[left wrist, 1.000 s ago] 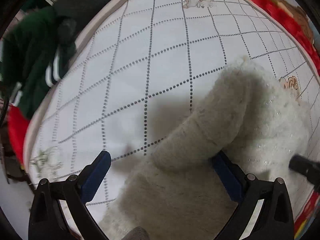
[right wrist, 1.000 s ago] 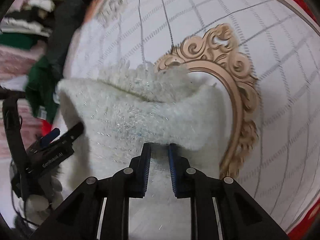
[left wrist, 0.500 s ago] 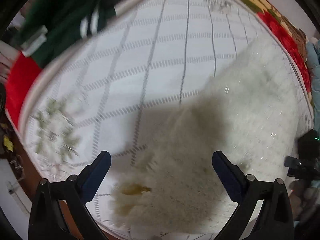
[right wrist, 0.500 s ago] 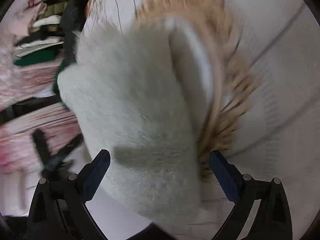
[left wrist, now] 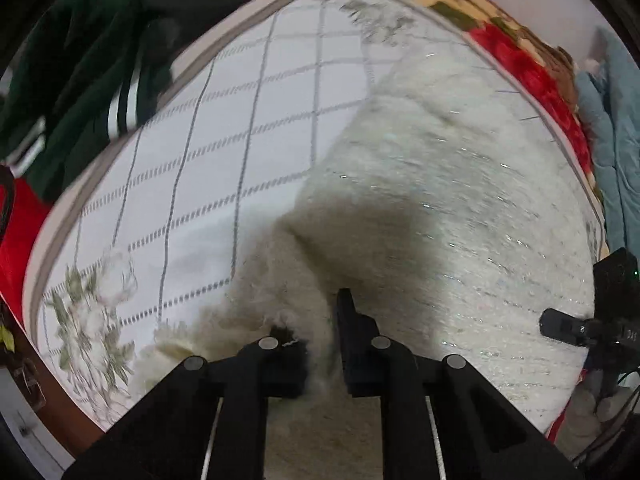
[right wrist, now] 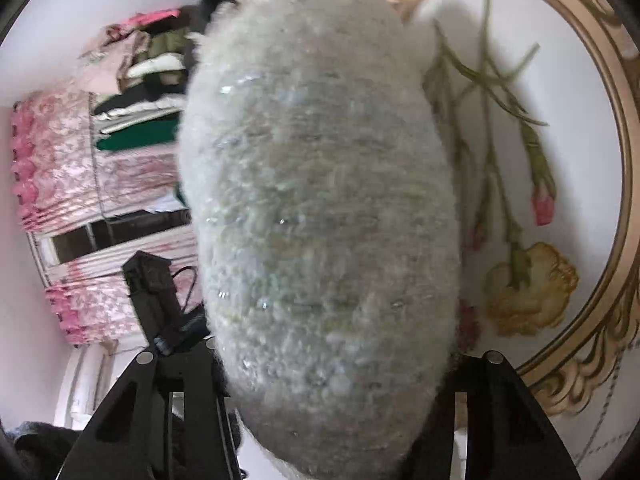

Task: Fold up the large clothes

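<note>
left gripper (left wrist: 316, 336): clamped on the near fringe of the white sweater (left wrist: 432, 216), which lies on the checked tablecloth (left wrist: 224, 128) | right gripper (right wrist: 332, 360): sweater fills its gap, grip cannot be told | step: lift evenly, keep hem level | room: bare cloth left of sweater; green clothes (left wrist: 80, 92) at its far-left edge

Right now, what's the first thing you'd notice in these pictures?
A big fluffy white sweater fills the middle of the right wrist view, hiding the right gripper's fingertips. In the left view it lies on a white grid-patterned cloth, with the left gripper pinched shut on its edge. Dark green clothes sit at the upper left.
</note>
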{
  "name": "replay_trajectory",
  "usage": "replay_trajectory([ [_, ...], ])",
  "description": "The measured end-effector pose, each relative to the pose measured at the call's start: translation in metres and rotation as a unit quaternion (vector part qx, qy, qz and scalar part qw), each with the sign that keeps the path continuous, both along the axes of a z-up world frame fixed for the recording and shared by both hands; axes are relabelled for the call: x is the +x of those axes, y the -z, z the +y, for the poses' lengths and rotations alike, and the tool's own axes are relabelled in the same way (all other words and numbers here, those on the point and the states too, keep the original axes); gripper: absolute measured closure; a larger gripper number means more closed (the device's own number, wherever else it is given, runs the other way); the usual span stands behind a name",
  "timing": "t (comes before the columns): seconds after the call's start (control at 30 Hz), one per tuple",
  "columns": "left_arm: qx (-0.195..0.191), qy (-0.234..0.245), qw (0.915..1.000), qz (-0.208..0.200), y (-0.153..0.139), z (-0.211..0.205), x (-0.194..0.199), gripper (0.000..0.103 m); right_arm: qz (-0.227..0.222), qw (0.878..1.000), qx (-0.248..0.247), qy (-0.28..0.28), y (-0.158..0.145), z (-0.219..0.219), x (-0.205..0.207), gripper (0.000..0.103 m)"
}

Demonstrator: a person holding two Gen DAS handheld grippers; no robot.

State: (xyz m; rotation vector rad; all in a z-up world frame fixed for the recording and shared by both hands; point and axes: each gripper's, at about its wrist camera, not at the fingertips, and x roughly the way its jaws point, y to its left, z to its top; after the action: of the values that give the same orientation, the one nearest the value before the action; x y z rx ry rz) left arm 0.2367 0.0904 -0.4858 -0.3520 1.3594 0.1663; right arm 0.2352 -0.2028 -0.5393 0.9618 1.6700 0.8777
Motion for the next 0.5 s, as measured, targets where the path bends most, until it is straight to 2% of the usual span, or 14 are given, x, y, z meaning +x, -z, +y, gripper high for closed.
replay_trajectory([
  [0.07, -0.004, 0.002, 0.9999, -0.009, -0.008, 0.004, 0.004, 0.092, -0.009, 1.0, 0.006, 0.013, -0.011, 0.0, 0.005, 0.052],
  [0.13, -0.006, 0.001, 0.9998, -0.021, -0.019, 0.004, 0.018, 0.092, -0.016, 0.999, 0.016, 0.026, -0.025, -0.027, 0.008, 0.053],
  [0.23, -0.011, 0.002, 0.9992, -0.037, -0.032, 0.002, 0.038, 0.092, -0.037, 0.998, 0.027, 0.045, -0.044, -0.032, 0.03, 0.053],
  [0.4, -0.014, 0.02, 0.9974, -0.068, -0.045, -0.012, 0.1, 0.092, -0.069, 0.994, 0.038, 0.078, -0.08, -0.087, 0.087, 0.053],
  [0.5, -0.025, 0.038, 0.995, -0.089, -0.05, -0.037, 0.158, 0.092, -0.085, 0.99, 0.039, 0.107, -0.087, -0.111, 0.132, 0.053],
])
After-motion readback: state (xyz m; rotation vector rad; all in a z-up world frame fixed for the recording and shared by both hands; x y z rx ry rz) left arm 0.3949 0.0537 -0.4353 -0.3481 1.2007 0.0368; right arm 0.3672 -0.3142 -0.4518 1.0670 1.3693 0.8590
